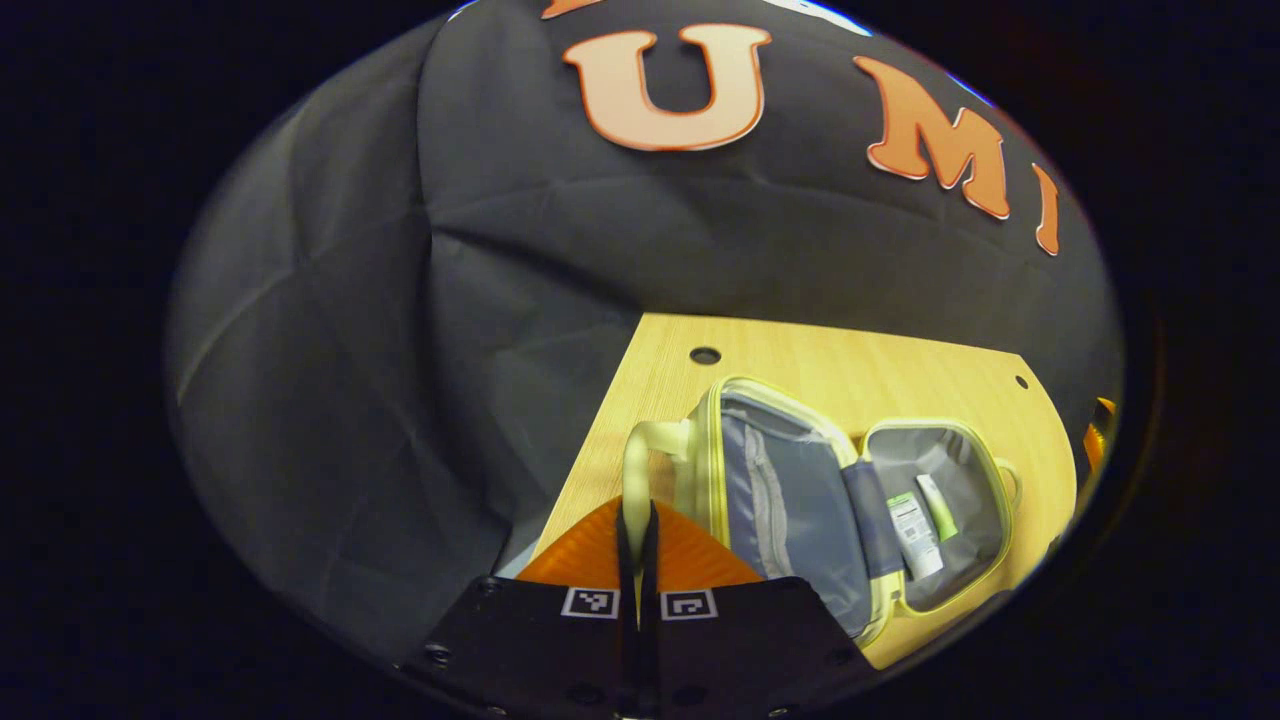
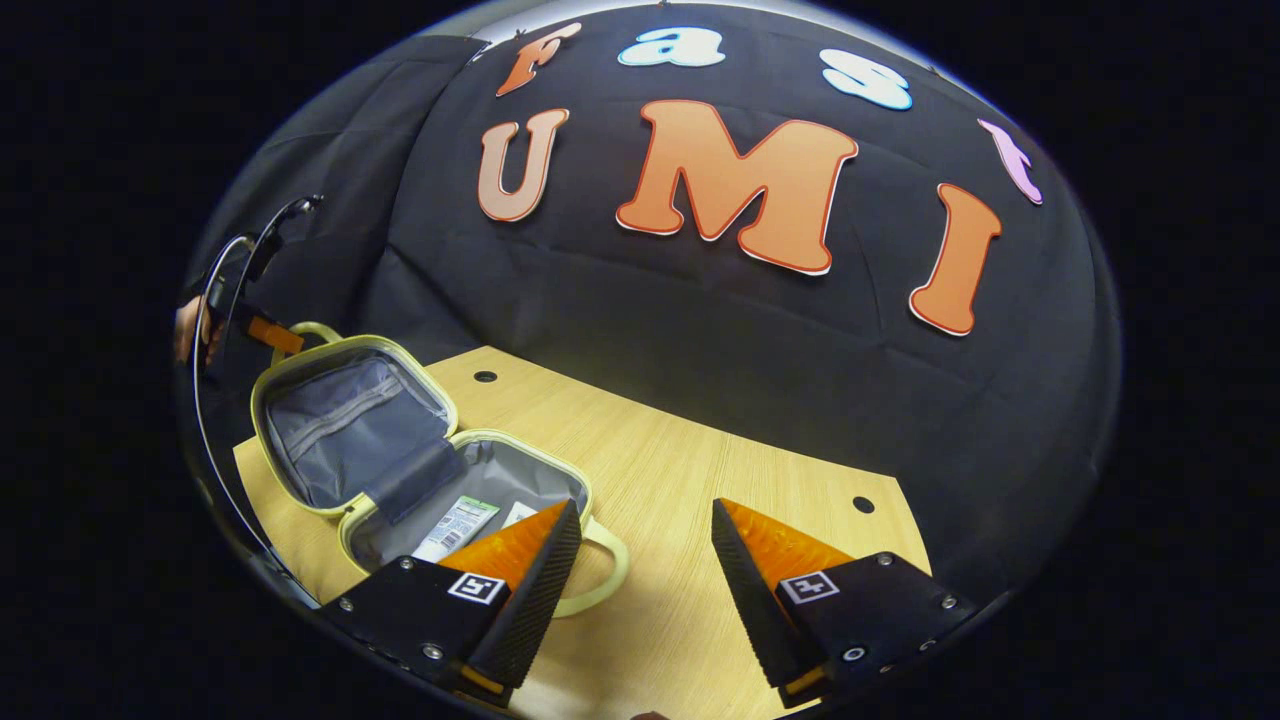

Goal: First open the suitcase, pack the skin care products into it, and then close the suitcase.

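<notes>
A pale yellow-green suitcase (image 1: 860, 500) lies open on the wooden table (image 1: 860, 365). Its grey-lined lid (image 1: 780, 500) is tilted up on the left; its base (image 1: 965, 470) lies flat on the right. Two skin care tubes (image 1: 922, 520) rest inside the base. My left gripper (image 1: 637, 515) is shut on the lid's handle (image 1: 640, 455), which rises between its fingers. In the right gripper view the suitcase (image 2: 340, 420) sits at the left with the tubes (image 2: 455, 527) in its base. My right gripper (image 2: 645, 560) hangs open over the table beside the base's handle (image 2: 605, 575), holding nothing.
The table (image 2: 700, 470) has small round holes (image 2: 485, 377) near its back edge. The black cloth wall stands close behind it. At the far left of the right gripper view, a hand (image 2: 190, 330) holds the other gripper by the lid.
</notes>
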Demonstrator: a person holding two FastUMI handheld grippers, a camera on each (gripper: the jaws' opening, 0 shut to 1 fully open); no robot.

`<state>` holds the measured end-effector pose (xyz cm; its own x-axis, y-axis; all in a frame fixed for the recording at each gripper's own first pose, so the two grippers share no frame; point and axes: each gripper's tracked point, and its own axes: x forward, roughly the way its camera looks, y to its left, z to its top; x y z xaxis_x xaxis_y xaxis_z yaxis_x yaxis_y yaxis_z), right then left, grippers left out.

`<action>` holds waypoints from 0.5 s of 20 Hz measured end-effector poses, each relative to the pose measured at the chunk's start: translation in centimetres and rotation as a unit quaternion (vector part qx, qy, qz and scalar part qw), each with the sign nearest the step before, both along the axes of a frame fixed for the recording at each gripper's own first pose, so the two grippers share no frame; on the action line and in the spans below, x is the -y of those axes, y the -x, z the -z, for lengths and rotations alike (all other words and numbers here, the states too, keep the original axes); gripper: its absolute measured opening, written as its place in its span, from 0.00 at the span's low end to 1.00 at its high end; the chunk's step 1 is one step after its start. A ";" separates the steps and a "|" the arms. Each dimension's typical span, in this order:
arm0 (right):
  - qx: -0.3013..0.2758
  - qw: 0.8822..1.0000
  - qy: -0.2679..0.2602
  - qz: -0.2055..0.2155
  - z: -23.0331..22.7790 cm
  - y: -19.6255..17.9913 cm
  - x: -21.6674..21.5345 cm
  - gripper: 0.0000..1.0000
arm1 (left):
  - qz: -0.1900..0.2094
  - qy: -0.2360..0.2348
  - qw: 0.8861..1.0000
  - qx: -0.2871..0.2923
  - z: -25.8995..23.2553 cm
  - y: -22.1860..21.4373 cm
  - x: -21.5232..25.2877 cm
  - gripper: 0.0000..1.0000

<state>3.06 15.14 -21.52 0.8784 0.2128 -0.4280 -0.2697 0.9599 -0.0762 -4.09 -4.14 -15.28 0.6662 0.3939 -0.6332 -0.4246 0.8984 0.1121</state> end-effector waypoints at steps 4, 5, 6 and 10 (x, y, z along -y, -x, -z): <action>0.014 1.000 0.001 -0.011 -0.5 0.6 1.6 0.87 | 0.022 -0.014 0.999 0.041 -5.1 -2.2 4.6 0.01; 0.016 1.000 -0.002 -0.010 -0.6 0.8 2.0 0.87 | 0.028 -0.014 0.998 0.053 -6.1 -2.7 5.8 0.01; 0.016 1.000 -0.008 -0.012 -0.6 1.1 2.1 0.87 | 0.035 -0.013 0.997 0.062 -7.0 -3.2 7.4 0.01; 0.016 0.999 -0.023 -0.018 -0.4 2.0 3.0 0.87 | 0.072 -0.019 0.994 0.083 -9.7 -5.4 13.3 0.01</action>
